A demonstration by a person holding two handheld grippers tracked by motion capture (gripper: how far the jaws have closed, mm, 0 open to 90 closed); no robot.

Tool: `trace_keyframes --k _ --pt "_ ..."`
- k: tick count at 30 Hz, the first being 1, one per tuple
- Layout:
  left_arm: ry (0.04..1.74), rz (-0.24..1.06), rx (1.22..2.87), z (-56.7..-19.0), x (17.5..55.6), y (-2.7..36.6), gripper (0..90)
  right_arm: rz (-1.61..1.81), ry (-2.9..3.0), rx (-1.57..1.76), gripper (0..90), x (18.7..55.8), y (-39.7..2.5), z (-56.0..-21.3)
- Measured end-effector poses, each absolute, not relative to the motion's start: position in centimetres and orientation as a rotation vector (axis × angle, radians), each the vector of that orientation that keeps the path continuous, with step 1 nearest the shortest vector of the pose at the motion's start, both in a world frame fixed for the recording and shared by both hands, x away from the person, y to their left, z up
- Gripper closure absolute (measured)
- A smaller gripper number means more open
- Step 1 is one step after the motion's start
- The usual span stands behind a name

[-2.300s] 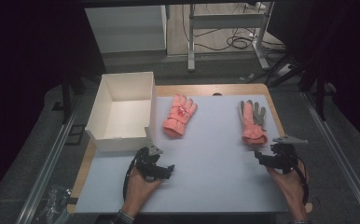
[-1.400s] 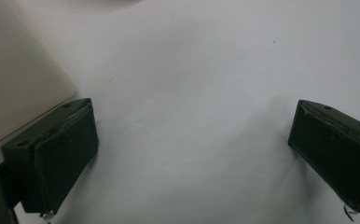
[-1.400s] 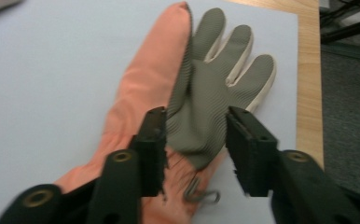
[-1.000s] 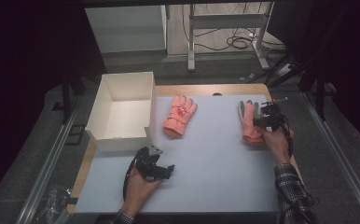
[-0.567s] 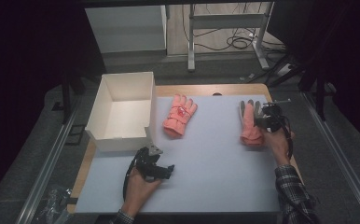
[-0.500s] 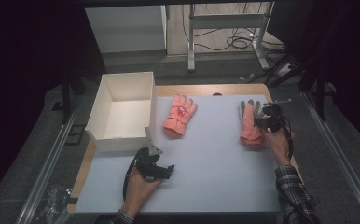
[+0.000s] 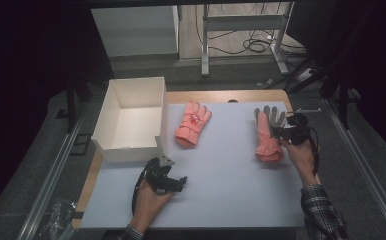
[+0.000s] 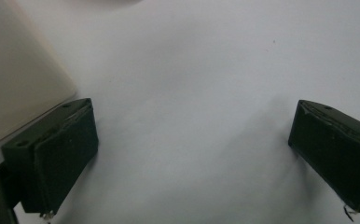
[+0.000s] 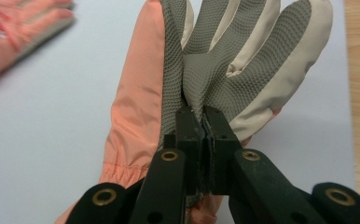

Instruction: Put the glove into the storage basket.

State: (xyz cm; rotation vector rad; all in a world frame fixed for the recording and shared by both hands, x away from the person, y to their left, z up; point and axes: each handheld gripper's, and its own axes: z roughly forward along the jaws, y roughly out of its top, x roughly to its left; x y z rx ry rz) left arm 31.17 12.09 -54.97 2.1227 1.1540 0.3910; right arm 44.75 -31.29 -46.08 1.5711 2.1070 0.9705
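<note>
A: On the table, what lies around the box (image 7: 131, 117)?

B: The pad (image 7: 221, 175) is the biggest thing; it covers most of the table to the right of the box and runs along the box's near side too. The box itself is white, lidless, and sits at the pad's far left corner.

A: And the gloves?

B: One glove (image 7: 192, 123) lies flat just right of the box, pink side up, fingers pointing away from the person. The second glove (image 7: 268, 135) is well to the right of the box, near the pad's right edge, grey palm showing.

A: Is anything holding it?

B: Yes. The right gripper (image 7: 287, 133) is at that second glove (image 9: 206, 79), and its jaws are pressed together with a fold of the grey palm fabric pinched between them, just below the fingers.

A: The other one?

B: The left gripper (image 7: 173, 181) is just in front of the box's near right corner, resting low over the pad. Its jaws stand wide apart with bare pad between them, and a box wall shows beside one jaw.
</note>
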Motion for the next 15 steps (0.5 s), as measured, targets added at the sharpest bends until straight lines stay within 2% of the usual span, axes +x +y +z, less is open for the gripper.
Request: trace_keyframes --k 9,15 --pt "1.153 0.391 2.124 -55.0 31.2 12.1 1.3 1.108 2.148 1.556 85.2 42.2 -29.9 -45.2" --pt "1.153 0.391 2.128 -55.0 31.2 12.1 1.3 1.179 2.198 1.508 85.1 39.9 -27.4 -44.5"
